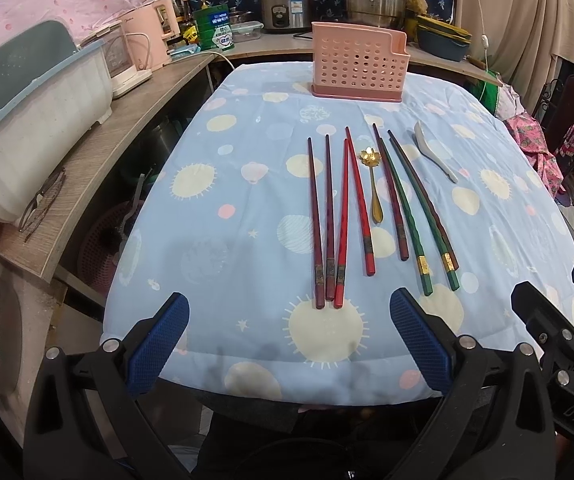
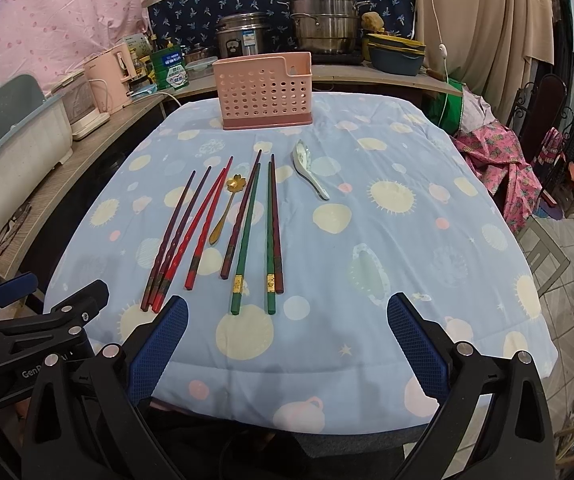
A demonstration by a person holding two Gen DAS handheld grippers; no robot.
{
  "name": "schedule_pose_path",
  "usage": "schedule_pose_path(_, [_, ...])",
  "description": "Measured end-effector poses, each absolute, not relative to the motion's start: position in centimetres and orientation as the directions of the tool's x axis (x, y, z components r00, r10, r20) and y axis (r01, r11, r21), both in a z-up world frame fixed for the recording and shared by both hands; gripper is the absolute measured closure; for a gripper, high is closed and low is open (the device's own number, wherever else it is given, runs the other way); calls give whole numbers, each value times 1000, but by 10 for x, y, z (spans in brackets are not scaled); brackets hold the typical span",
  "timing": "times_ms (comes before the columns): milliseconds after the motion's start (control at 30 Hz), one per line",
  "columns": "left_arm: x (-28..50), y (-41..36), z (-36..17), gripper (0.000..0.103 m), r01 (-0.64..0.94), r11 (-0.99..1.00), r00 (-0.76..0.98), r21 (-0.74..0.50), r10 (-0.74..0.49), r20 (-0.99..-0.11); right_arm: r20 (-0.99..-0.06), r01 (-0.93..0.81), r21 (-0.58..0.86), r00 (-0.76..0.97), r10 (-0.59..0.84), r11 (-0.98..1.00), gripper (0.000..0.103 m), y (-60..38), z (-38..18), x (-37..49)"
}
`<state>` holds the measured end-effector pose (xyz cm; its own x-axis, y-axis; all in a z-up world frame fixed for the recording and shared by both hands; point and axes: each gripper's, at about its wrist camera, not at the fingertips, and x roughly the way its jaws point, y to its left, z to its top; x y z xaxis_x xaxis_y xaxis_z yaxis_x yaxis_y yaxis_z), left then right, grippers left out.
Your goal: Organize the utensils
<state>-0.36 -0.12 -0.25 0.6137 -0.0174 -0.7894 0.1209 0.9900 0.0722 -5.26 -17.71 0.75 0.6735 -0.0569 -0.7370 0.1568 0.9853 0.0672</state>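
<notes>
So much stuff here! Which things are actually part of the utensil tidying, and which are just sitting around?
Part of the job:
- chopsticks, laid side by side on the cloth
- gold spoon
- white ceramic spoon
- pink holder, empty from here
- left gripper and right gripper, both open

Just lying about:
- rice cooker
- steel steamer pot
- pink kettle
- eyeglasses

The left wrist view is taken from low at the near edge of the tabletop (image 1: pixel 247 240), looking forward between the left tongs (image 1: pixel 289 308). The right wrist view is taken from the same near edge, a little more to the right, between the right tongs (image 2: pixel 287 308). Both views are pointed at the far shelf. The chopsticks (image 1: pixel 329 216), the two spoons and the pink basket (image 1: pixel 359 62) are seen in both, not very close.
</notes>
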Motion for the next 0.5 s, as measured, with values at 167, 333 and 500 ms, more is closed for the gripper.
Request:
schedule_pose_path(167, [2,4,-7,7,115,992,598,52,-28,-801,-742,160,71,668,-55,985,7,-176,5,-53])
schedule_pose_path(333, [16,19,-28,7,88,996,549,19,-32,-835,-761,175,82,647,-52,981,7,-178,-4,-53])
schedule_pose_path(500, [30,23,-45,7,80,997,528,20,-25,-849,-784,186,98,619,-39,978,7,-182,-16,-46])
